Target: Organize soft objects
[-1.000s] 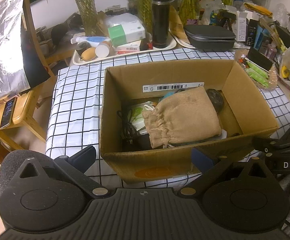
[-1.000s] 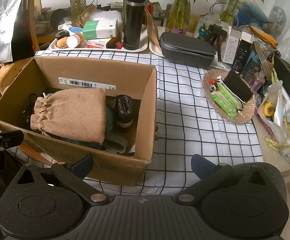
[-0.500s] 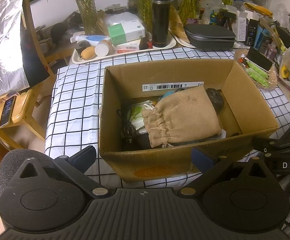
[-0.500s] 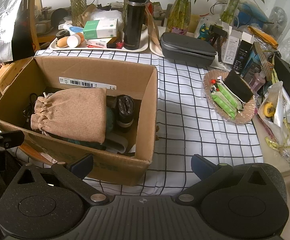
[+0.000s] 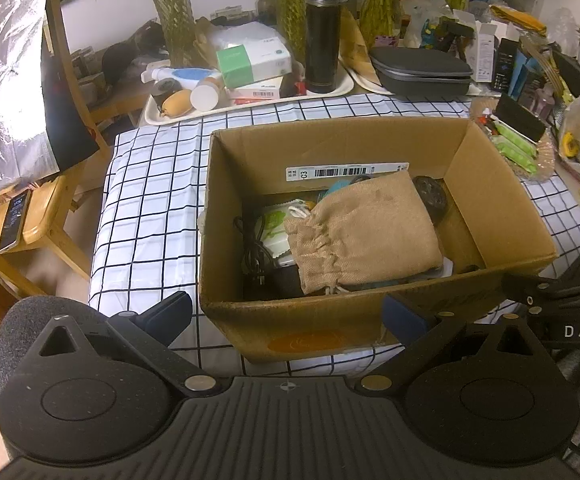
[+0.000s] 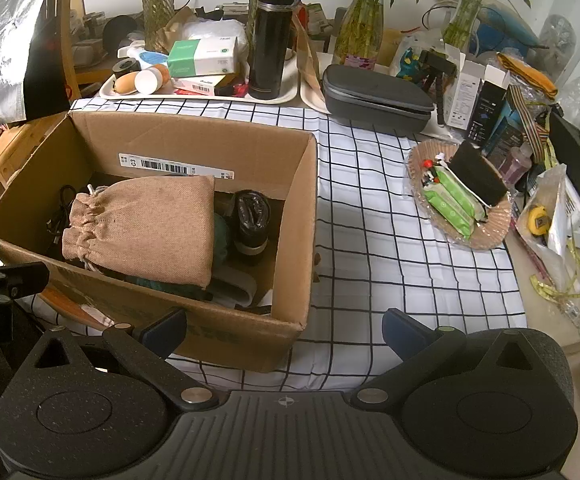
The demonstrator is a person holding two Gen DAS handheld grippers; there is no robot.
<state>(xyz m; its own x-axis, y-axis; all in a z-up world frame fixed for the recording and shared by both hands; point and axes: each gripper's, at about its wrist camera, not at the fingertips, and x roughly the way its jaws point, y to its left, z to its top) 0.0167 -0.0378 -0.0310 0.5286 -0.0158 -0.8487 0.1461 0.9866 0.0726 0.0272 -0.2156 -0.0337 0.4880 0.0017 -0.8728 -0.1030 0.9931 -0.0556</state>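
Observation:
A tan burlap drawstring pouch (image 5: 364, 232) lies on top of other items inside an open cardboard box (image 5: 490, 184) on the checked tablecloth. It also shows in the right wrist view (image 6: 141, 228), inside the box (image 6: 298, 216). A dark round object (image 6: 251, 220), black cables (image 5: 253, 256) and a white-green packet (image 5: 275, 224) lie beside the pouch. My left gripper (image 5: 285, 314) is open and empty, held back before the box's near wall. My right gripper (image 6: 283, 330) is open and empty, near the box's right front corner.
A paper plate (image 6: 494, 228) with green packets and a black sponge sits right of the box. A tray (image 6: 193, 94) with a black flask (image 6: 269, 40), tissue box and bottles stands behind. A grey case (image 6: 374, 98), vases and clutter line the back and right. A wooden chair (image 5: 29, 216) stands left.

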